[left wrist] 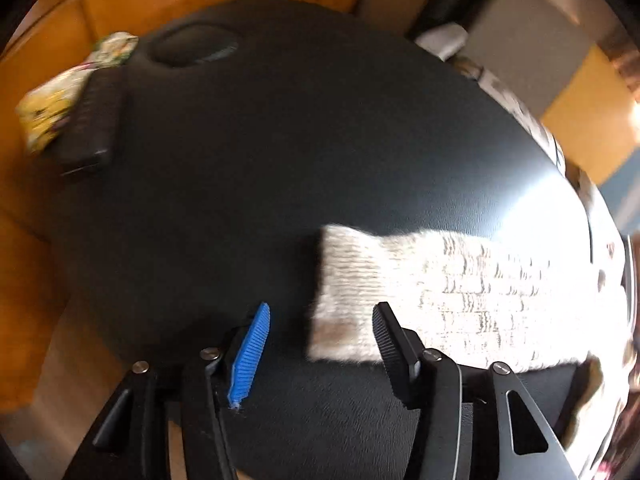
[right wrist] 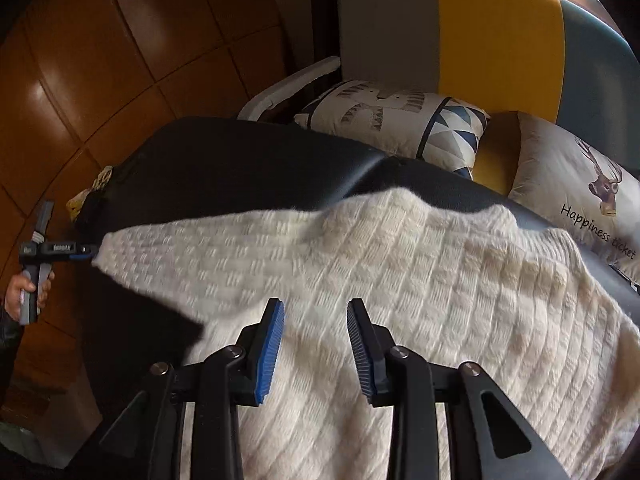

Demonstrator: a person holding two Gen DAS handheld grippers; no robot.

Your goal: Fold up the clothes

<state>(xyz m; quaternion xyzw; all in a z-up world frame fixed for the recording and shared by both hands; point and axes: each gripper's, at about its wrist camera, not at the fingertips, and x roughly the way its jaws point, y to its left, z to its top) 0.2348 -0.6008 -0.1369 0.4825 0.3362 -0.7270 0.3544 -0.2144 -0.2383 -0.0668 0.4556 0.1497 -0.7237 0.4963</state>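
Item: cream waffle-knit sweater (right wrist: 380,280), lying spread over a black padded surface (right wrist: 240,160), which looks like upholstered leatherette and serves here as the table. One sleeve (left wrist: 420,288) runs out flat to the sweater's left, its ribbed cuff (left wrist: 340,300) ending on bare black padding; the body is rumpled, with a raised ridge along its far edge. Left gripper (left wrist: 320,344): fingers spread wide, nothing between them, hovering just above the cuff end, the blue-padded finger over bare padding and the black one over the knit. In the right wrist view this same tool appears at the sleeve tip, held in a person's hand (right wrist: 28,292); whether it touches the fabric there cannot be told. Right gripper (right wrist: 316,344): fingers likewise parted and empty, poised over the lower body of the sweater. Step in hand, by judgement: the garment is laid out and no fold is yet made; the left tool is lining up to take the cuff for the first sleeve fold. Next move calls for lowering the spread fingers around the cuff edge, pinching through the thick knit, then carrying the sleeve across the body while the right side steadies or lifts the hem. Surroundings: a dark oblong object (left wrist: 90,128) and a floral-patterned bundle (left wrist: 60,100) at the far edge; printed cushions, one with a deer motif (right wrist: 580,192), beyond; orange-brown tiled floor (right wrist: 100,60).
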